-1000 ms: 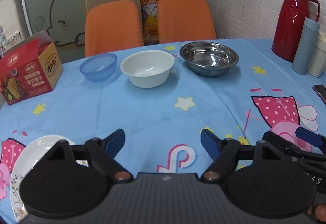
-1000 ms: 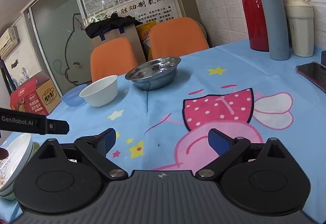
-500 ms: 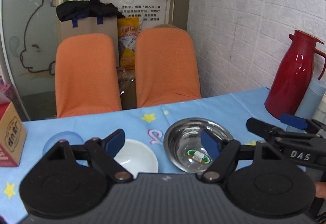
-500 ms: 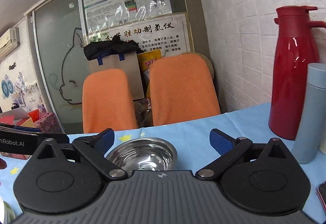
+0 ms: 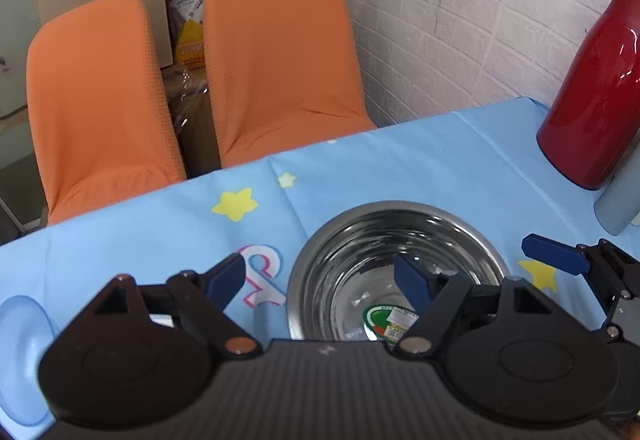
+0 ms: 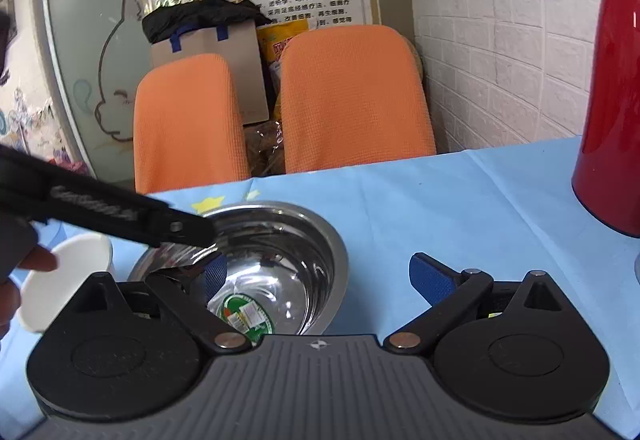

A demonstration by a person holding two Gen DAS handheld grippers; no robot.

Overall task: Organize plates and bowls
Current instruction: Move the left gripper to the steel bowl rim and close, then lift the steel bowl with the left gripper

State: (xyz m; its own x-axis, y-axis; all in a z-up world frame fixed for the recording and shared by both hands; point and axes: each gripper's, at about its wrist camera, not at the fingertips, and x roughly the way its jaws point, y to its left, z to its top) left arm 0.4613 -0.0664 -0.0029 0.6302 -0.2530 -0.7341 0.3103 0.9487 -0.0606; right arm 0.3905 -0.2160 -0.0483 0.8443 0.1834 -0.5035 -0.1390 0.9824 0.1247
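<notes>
A steel bowl [image 5: 372, 244] with a green sticker inside sits on the blue tablecloth; it also shows in the right wrist view [image 6: 288, 236]. My left gripper [image 5: 320, 278] is open, its right finger over the bowl and its left finger outside the left rim. My right gripper [image 6: 320, 276] is open, its left finger inside the bowl and its right finger outside the right rim. A white bowl [image 6: 64, 280] stands left of the steel bowl. A blue bowl [image 5: 20, 356] sits at the far left.
A red thermos [image 5: 592, 95] and a grey-blue bottle [image 5: 620, 199] stand at the right by the brick wall. Two orange chairs [image 5: 276, 59] stand behind the table's far edge. The left gripper's body [image 6: 100, 207] crosses the right wrist view.
Both grippers have moved forward and down onto the steel bowl, each now straddling a side of its rim. Both stay open.
</notes>
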